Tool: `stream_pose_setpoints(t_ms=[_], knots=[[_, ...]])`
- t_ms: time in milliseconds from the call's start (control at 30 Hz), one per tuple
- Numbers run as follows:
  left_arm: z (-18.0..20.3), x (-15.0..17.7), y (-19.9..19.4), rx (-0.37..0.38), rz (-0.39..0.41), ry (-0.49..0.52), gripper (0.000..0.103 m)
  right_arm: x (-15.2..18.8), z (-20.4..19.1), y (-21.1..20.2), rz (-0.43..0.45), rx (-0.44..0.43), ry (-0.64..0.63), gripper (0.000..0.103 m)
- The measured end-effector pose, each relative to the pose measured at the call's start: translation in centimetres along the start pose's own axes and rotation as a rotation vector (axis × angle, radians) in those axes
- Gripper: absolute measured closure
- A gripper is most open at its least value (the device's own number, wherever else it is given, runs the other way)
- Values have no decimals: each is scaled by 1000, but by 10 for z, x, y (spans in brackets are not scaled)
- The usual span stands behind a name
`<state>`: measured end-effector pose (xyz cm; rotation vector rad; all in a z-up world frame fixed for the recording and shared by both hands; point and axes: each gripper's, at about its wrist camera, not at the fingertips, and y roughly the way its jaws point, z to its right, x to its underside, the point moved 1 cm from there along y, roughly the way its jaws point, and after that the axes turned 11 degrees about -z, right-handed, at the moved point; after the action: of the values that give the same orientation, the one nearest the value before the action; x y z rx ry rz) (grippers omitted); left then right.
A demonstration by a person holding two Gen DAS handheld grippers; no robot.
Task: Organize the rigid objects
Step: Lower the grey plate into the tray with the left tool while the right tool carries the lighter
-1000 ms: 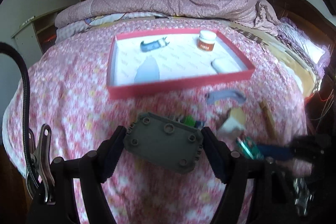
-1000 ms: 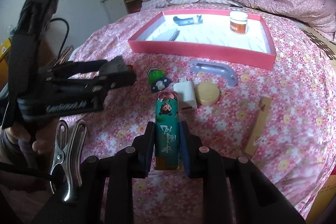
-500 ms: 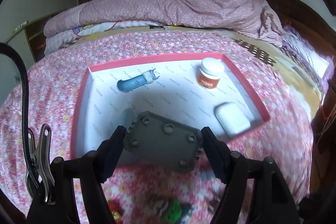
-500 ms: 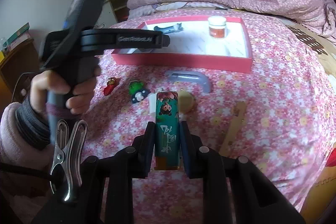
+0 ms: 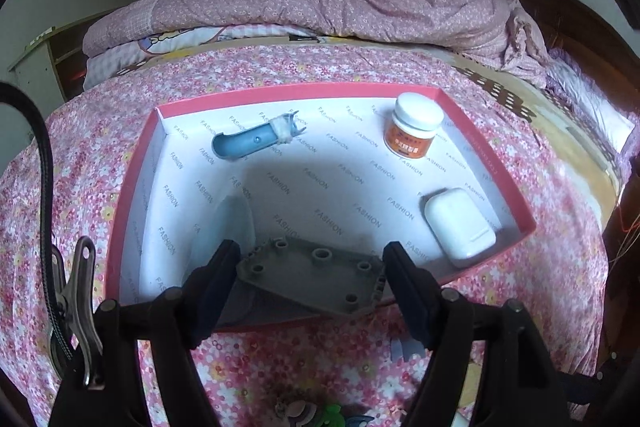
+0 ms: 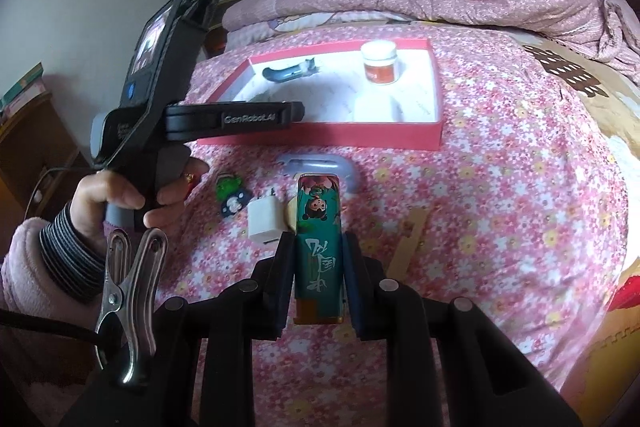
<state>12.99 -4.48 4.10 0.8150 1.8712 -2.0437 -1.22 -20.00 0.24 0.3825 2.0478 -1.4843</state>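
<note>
Left wrist view: left claw (image 5: pixel 312 267), angled down over tray (image 5: pixel 528 227), grips grey plate (image 5: pixel 316 275).

Left gripper (image 6: pixel 256 115): black, pistol-gripped, marked "GenRobot.AI". Hand (image 6: pixel 120 195): clad in fluffy pink sleeve (image 6: pixel 28 267) over grey ribbed cuff (image 6: pixel 72 255). Right gripper (image 6: pixel 318 263): black; metal clip (image 6: pixel 132 291) and black cable (image 6: pixel 48 327) were attached.

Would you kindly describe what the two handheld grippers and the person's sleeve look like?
Both the left gripper and the right gripper have matte black fingers with dark blue pads. A metal spring clip holds a black cable on each. The left one's black body is lettered "GenRobot.AI". The pink fleece sleeve ends in a grey ribbed cuff.
</note>
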Motion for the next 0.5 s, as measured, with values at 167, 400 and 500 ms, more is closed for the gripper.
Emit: stream_pose_setpoints(t_ms=[167,400,500], knots=[[-9,0,-11,34,-3,-32,26,-3,3,1,-4,6,9,79],[-26,-1,-32,40,21,-85,26,-13,3,2,4,13,-2,79],[-30,4,-36,-11,16,-86,26,-19,3,4,3,26,-15,79]])
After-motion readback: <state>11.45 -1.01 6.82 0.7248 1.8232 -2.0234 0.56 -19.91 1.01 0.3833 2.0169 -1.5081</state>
